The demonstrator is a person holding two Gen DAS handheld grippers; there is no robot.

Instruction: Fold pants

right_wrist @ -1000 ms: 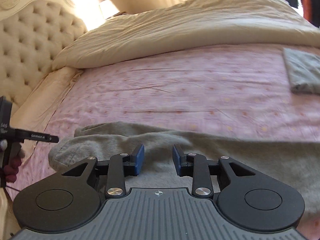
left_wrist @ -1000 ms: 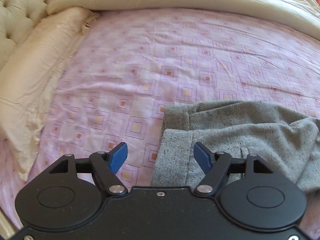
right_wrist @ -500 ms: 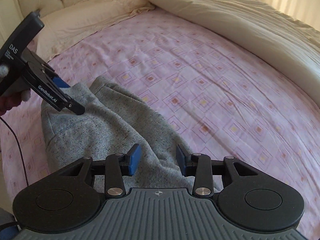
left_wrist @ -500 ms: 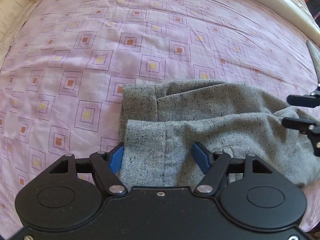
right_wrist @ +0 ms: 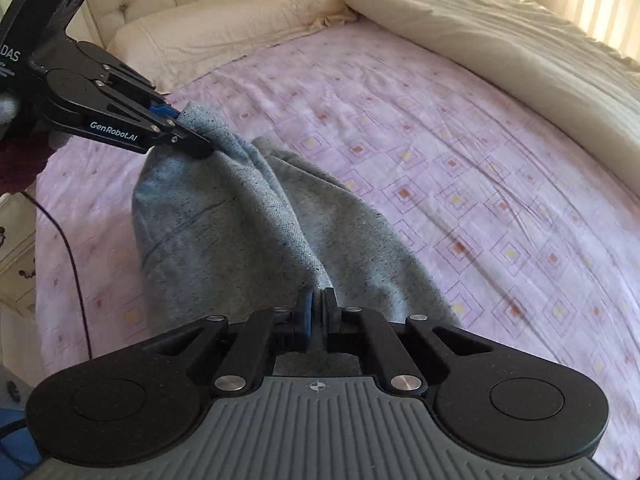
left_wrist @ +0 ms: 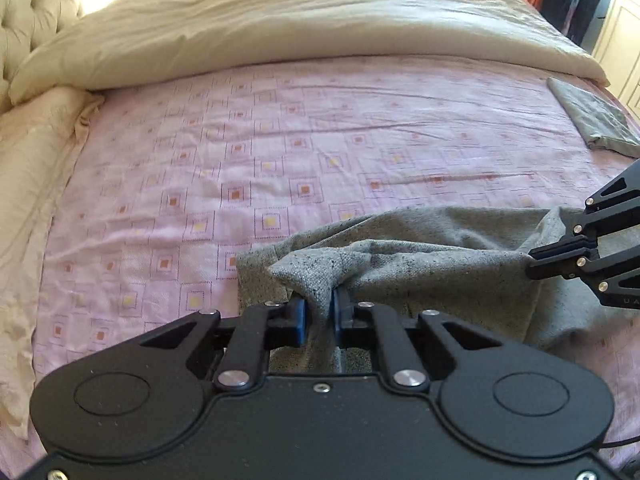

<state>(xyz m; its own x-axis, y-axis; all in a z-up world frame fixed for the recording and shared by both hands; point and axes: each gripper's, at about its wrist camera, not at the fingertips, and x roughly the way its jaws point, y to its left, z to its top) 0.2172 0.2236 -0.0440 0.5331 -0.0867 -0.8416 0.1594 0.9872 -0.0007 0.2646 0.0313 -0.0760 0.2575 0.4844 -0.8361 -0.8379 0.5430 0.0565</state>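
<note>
Since the half-second-earlier frames both pairs of blue pads have gone from standing apart over the cloth to pinched together on it, and the near edge of the pants has risen off the sheet. Left gripper [left_wrist: 319, 314]: pads drawn in narrow, a bunched peak of grey speckled fabric clamped between them. The same gripper shows in the right wrist view [right_wrist: 188, 144], at the upper left, biting one end of the garment. Pants [left_wrist: 420, 264]: grey, lying at the near edge of the bed, stretched in a raised ridge between the two grippers; the rest sags onto the sheet [left_wrist: 280, 152]. Right gripper [right_wrist: 317, 312]: pads nearly closed, a thin fold of the pants [right_wrist: 248, 232] held between them. In the left wrist view it enters from the right edge [left_wrist: 538, 264], gripping the opposite end of the ridge. Sheet: pink, square-patterned, wrinkled. Pillow [left_wrist: 28, 184] along the left edge of the bed; cream duvet [left_wrist: 300, 20] heaped across the far edge. Folded grey cloth [left_wrist: 592, 116] at the far right corner of the bed, well apart from the pants.
</note>
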